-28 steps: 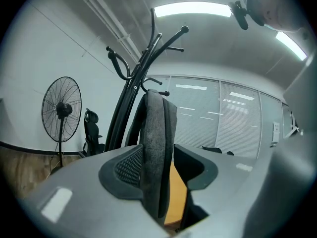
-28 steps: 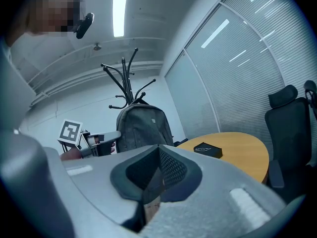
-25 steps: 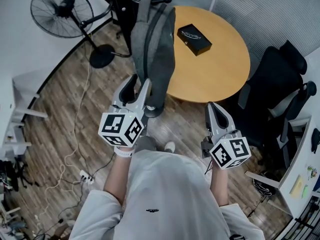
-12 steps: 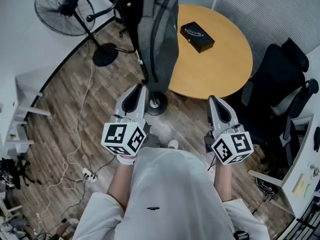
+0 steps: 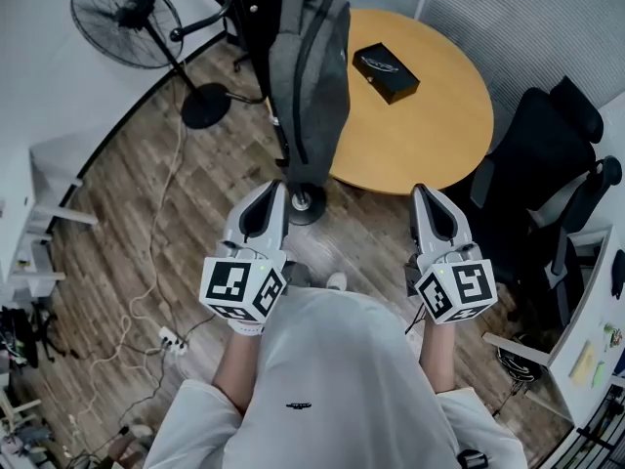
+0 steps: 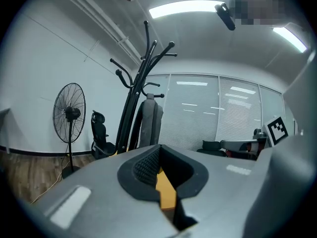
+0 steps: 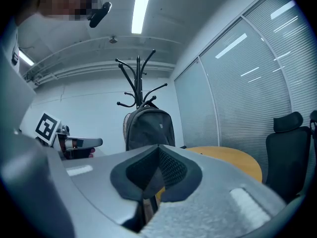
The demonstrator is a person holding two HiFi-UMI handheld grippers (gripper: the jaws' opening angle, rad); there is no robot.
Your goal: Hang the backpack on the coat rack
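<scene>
The grey backpack (image 5: 309,76) hangs upright on the black coat rack (image 5: 305,201), whose round base stands on the wooden floor beside the table. My left gripper (image 5: 277,188) is shut and empty, a short way in front of the rack's base and apart from the bag. My right gripper (image 5: 422,191) is also shut and empty, near the table's front edge. In the left gripper view the backpack (image 6: 150,120) hangs from the rack's hooks (image 6: 143,68) beyond the closed left gripper (image 6: 159,158). The right gripper view shows the backpack (image 7: 148,128) under the hooks (image 7: 138,76), past the closed right gripper (image 7: 158,155).
A round wooden table (image 5: 430,135) carries a black box (image 5: 385,73). A standing fan (image 5: 132,18) is at the back left, with cables and a power strip (image 5: 168,340) on the floor. Black office chairs (image 5: 542,179) stand at the right.
My left gripper, open close under the backpack a second ago, has drawn back toward me and closed empty. The backpack stays hanging on the rack. The right gripper has hardly moved.
</scene>
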